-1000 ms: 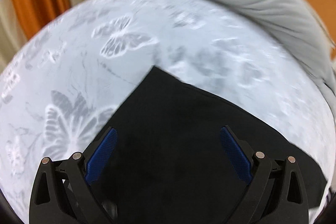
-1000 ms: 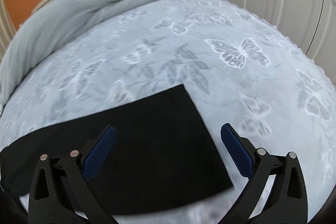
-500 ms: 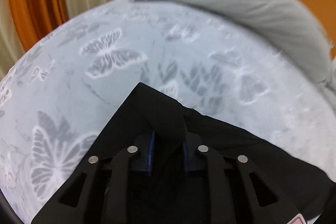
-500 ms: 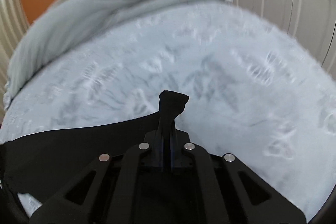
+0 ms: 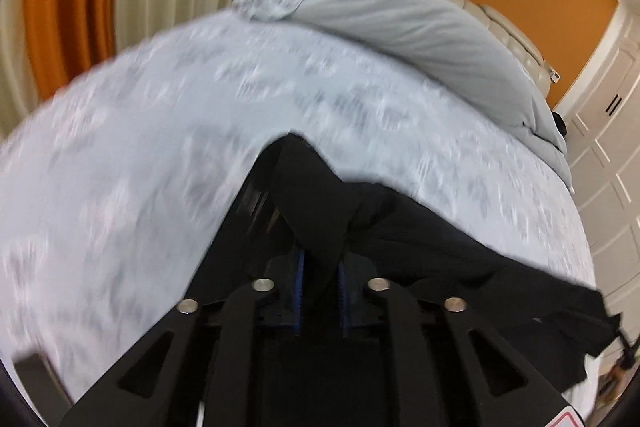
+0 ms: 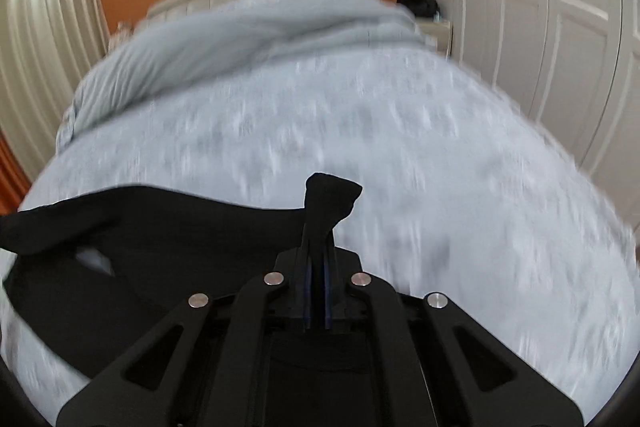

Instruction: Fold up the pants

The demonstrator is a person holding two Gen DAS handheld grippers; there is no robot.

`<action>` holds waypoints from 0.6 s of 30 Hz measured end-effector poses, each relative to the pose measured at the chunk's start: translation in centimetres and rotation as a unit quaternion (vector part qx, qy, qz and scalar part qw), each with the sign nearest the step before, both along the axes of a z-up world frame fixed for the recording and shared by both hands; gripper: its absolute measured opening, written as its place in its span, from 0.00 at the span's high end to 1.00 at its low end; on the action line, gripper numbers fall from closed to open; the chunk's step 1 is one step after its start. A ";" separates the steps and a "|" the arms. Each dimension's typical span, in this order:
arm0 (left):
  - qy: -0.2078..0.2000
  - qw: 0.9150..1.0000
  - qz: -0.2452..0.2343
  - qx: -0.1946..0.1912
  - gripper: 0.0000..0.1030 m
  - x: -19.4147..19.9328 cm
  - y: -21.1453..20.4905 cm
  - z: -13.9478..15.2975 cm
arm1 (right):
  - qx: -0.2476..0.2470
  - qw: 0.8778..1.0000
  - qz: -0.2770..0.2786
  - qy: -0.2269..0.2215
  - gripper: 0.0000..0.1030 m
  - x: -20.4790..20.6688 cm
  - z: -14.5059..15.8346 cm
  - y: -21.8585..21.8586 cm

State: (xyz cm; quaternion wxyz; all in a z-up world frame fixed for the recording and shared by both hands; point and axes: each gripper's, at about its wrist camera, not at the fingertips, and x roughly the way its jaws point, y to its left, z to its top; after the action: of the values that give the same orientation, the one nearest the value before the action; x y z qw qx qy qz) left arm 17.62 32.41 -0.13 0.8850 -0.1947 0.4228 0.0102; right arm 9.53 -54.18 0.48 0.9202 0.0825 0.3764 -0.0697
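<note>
Both grippers up off bed since a second ago, left gripper (image 5: 320, 263) and right gripper (image 6: 318, 259) each pinching corner of black fabric pants (image 5: 420, 239); pants hang above pale butterfly-print bedspread (image 5: 140, 147), mid-bed. Keep corners level, carry across evenly.

The right gripper (image 6: 318, 283) pinches a bunched corner of the black pants (image 6: 160, 227), which poke up beyond its blue pads and trail left over the blurred patterned bed (image 6: 440, 155), a grey duvet (image 6: 224, 47) heaped along the far edge.
</note>
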 end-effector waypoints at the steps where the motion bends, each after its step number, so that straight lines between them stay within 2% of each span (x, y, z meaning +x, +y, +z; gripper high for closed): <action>1: 0.017 1.000 0.005 -0.009 0.67 -1.2 0.3 -1.2 | 0.004 1.000 -0.005 0.030 0.90 -1.4 -2.0 -0.1; 2: 0.038 0.999 0.017 -0.027 0.59 -2.4 0.7 -2.7 | 0.000 0.998 -0.015 0.055 0.86 -2.3 -3.4 -0.2; 3: 0.048 0.997 0.038 -0.054 0.57 -3.7 1.1 -3.5 | -0.005 0.996 -0.030 0.079 0.73 -3.2 -4.6 -0.2; 4: 0.045 0.994 0.055 -0.087 0.50 -4.8 1.5 -3.8 | -0.007 0.995 -0.044 0.090 0.64 -4.0 -5.1 -0.2; 5: 0.039 0.990 0.063 -0.120 0.39 -5.6 1.6 -3.8 | -0.002 0.994 -0.055 0.092 0.63 -4.9 -5.2 -0.1; 6: 0.036 0.986 0.068 -0.148 0.34 -6.1 1.7 -3.7 | 0.012 0.995 -0.060 0.083 0.53 -5.8 -5.0 0.1; 7: 0.034 0.981 0.078 -0.177 0.25 -6.7 1.4 -3.4 | 0.033 0.995 -0.063 0.064 0.36 -6.9 -4.2 0.5; 8: 0.033 0.977 0.085 -0.194 0.18 -7.1 1.1 -3.2 | 0.047 0.996 -0.066 0.043 0.26 -7.9 -3.4 0.9; 9: 0.038 0.972 0.092 -0.212 0.17 -7.2 0.6 -3.1 | 0.058 0.996 -0.072 0.016 0.17 -9.0 -2.2 1.7; 11: 0.051 0.964 0.093 -0.242 0.16 -6.9 -0.3 -3.3 | 0.080 0.994 -0.070 -0.001 0.16 -9.9 -1.1 3.4; 14: 0.051 0.948 0.104 -0.296 0.16 -5.4 -1.6 -3.8 | 0.152 0.987 -0.049 -0.024 0.16 -9.8 0.1 5.5; 16: 0.050 0.938 0.109 -0.325 0.16 -4.4 -2.4 -4.4 | 0.216 0.976 -0.033 -0.024 0.16 -8.3 -0.2 7.1; 18: 0.067 0.923 0.117 -0.360 0.16 -2.9 -3.2 -5.7 | 0.262 0.964 -0.037 -0.018 0.16 -6.2 -1.1 7.7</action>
State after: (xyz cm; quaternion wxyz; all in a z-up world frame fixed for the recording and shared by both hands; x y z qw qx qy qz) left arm 14.71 29.20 -5.83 0.7175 -0.5467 0.4309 -0.0264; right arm 3.38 -46.51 -0.63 0.8698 0.3357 0.3616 -0.0010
